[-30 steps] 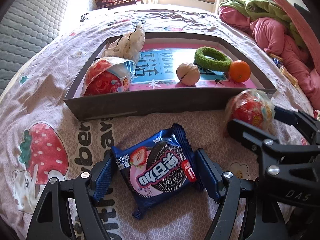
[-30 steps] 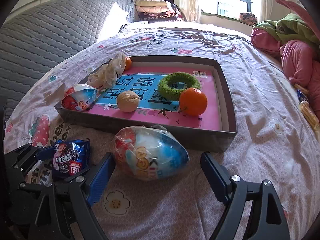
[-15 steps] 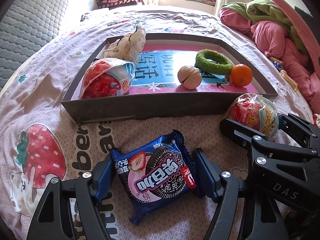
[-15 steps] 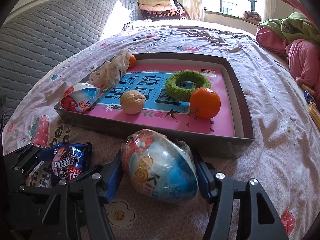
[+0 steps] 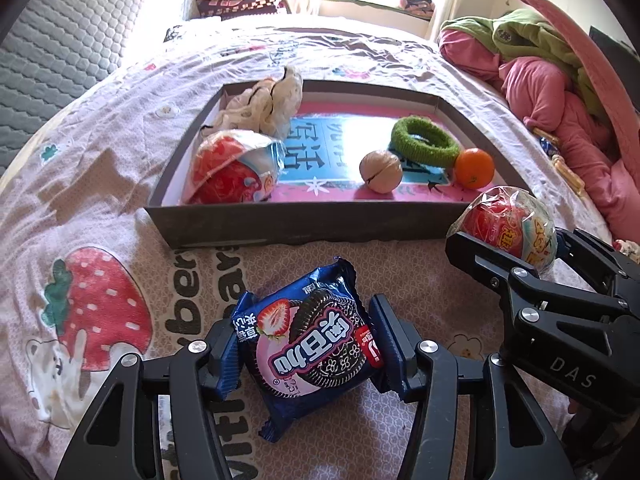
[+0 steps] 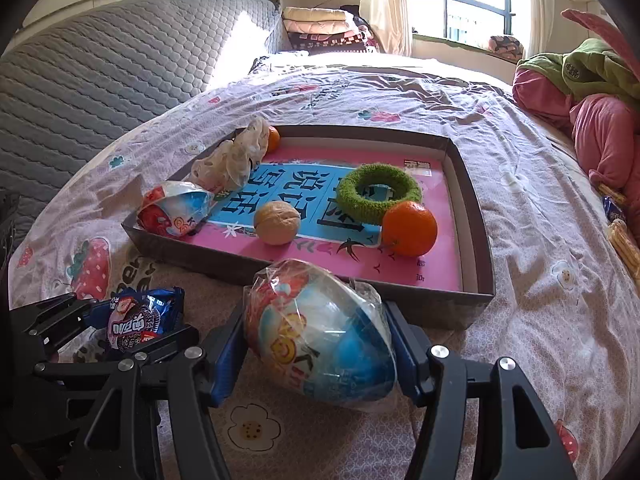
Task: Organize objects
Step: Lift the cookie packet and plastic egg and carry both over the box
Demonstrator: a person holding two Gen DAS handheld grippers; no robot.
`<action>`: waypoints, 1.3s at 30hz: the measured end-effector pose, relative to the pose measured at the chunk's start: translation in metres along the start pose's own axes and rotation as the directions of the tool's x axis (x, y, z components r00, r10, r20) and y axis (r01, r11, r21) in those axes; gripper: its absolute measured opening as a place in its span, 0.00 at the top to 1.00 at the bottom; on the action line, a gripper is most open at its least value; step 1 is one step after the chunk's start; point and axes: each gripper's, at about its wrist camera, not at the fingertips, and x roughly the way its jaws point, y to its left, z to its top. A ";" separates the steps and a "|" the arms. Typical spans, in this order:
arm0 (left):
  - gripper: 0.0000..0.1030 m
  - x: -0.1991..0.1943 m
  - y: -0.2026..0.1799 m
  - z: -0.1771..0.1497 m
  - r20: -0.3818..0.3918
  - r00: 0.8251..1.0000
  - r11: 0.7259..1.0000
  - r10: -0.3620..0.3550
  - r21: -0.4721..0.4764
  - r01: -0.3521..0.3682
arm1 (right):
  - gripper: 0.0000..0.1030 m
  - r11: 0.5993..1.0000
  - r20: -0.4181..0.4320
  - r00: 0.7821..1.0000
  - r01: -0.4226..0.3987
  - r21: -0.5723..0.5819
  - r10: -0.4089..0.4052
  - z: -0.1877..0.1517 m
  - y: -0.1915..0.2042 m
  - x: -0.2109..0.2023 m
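The left gripper [image 5: 306, 346] clamps one blue cookie packet [image 5: 310, 344]; to its right, the right gripper [image 6: 316, 350] clamps one of two wrapped eggs [image 6: 320, 332], both just short of the tray [image 6: 472, 216]. Ahead in the tray lie the other egg [image 5: 234, 172], one walnut [image 5: 380, 171] and one green ring [image 5: 425, 142]. Only the right wrist view shows a second orange [image 6: 273, 139] behind the crumpled bag [image 6: 234, 158].

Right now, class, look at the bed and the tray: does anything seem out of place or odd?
Two things lie outside the tray, on the bedsheet: the cookie packet, between the left gripper's jaws, and a wrapped toy egg, clamped in the right gripper. A matching egg already sits inside. Nothing looks spilled or damaged.
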 end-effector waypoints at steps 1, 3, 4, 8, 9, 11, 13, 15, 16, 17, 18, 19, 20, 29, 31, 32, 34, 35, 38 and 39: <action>0.43 -0.002 0.000 0.001 0.005 1.000 1.000 0.001 0.001 -0.001 | 0.39 1.000 0.004 1.000 0.000 0.000 0.000 0.001 0.001 -0.002; 0.43 -0.007 0.000 0.002 0.015 1.000 1.000 0.002 0.002 -0.002 | 0.39 1.000 0.014 1.000 -0.001 0.001 0.001 0.002 0.001 -0.006; 0.43 -0.009 0.000 0.003 0.021 1.000 1.000 0.003 0.003 -0.003 | 0.39 1.000 0.018 1.000 -0.001 0.000 0.001 0.003 0.002 -0.008; 0.43 -0.020 -0.002 0.008 0.047 0.999 1.000 0.003 0.008 -0.003 | 0.39 1.000 0.046 0.999 0.004 -0.005 -0.004 0.008 0.003 -0.019; 0.43 -0.023 -0.002 0.010 0.054 0.999 1.000 0.004 0.009 -0.004 | 0.39 1.000 0.053 0.999 0.004 -0.006 -0.004 0.010 0.003 -0.022; 0.43 -0.028 -0.003 0.013 0.066 0.998 1.000 0.004 0.014 -0.005 | 0.39 1.000 0.068 0.998 0.004 -0.007 -0.003 0.013 0.004 -0.028; 0.43 -0.033 -0.004 0.016 0.077 0.997 1.000 0.008 0.015 -0.010 | 0.39 1.000 0.079 0.997 0.006 -0.009 -0.005 0.016 0.004 -0.033; 0.43 -0.037 -0.004 0.019 0.084 0.996 1.000 0.007 0.016 -0.008 | 0.39 1.000 0.092 0.996 0.007 -0.012 -0.006 0.020 0.005 -0.037; 0.43 -0.040 -0.005 0.021 0.090 0.996 1.000 0.009 0.017 -0.011 | 0.39 1.000 0.097 0.995 0.007 -0.013 -0.006 0.021 0.005 -0.040; 0.43 -0.042 -0.006 0.022 0.095 0.995 1.000 0.010 0.019 -0.012 | 0.39 1.000 0.103 0.995 0.008 -0.015 -0.006 0.023 0.005 -0.042; 0.43 -0.044 -0.006 0.024 0.101 0.995 1.000 0.010 0.020 -0.012 | 0.39 1.000 0.108 0.994 0.008 -0.016 -0.007 0.025 0.005 -0.044; 0.43 -0.045 -0.006 0.026 0.105 0.994 1.000 0.009 0.020 -0.011 | 0.39 1.000 0.111 0.994 0.008 -0.016 -0.006 0.027 0.005 -0.045; 0.43 -0.046 -0.006 0.028 0.108 0.994 1.000 0.008 0.022 -0.010 | 0.39 1.000 0.116 0.993 0.009 -0.018 -0.007 0.029 0.004 -0.047; 0.43 -0.058 -0.011 0.046 0.138 0.990 1.000 -0.002 0.028 -0.002 | 0.39 0.999 0.150 0.989 0.021 -0.028 -0.017 0.044 0.001 -0.060; 0.43 -0.060 -0.012 0.049 0.144 0.990 0.999 -0.002 0.032 -0.003 | 0.39 0.999 0.155 0.988 0.023 -0.031 -0.018 0.047 0.000 -0.063; 0.43 -0.060 -0.013 0.050 0.145 0.989 0.999 -0.003 0.034 -0.002 | 0.39 0.999 0.159 0.987 0.026 -0.030 -0.021 0.047 0.000 -0.064; 0.43 -0.061 -0.014 0.053 0.148 0.989 0.999 -0.006 0.040 0.000 | 0.39 0.999 0.165 0.986 0.028 -0.031 -0.022 0.049 -0.001 -0.067; 0.43 -0.062 -0.016 0.054 0.150 0.989 0.999 -0.005 0.043 -0.002 | 0.39 0.999 0.169 0.985 0.031 -0.029 -0.026 0.050 -0.002 -0.068; 0.43 -0.066 -0.016 0.059 0.160 0.987 0.999 -0.007 0.045 0.000 | 0.39 0.999 0.180 0.983 0.034 -0.028 -0.028 0.054 -0.003 -0.073; 0.43 -0.067 -0.016 0.060 0.164 0.986 0.999 -0.008 0.046 0.001 | 0.39 0.999 0.184 0.983 0.036 -0.029 -0.031 0.055 -0.004 -0.075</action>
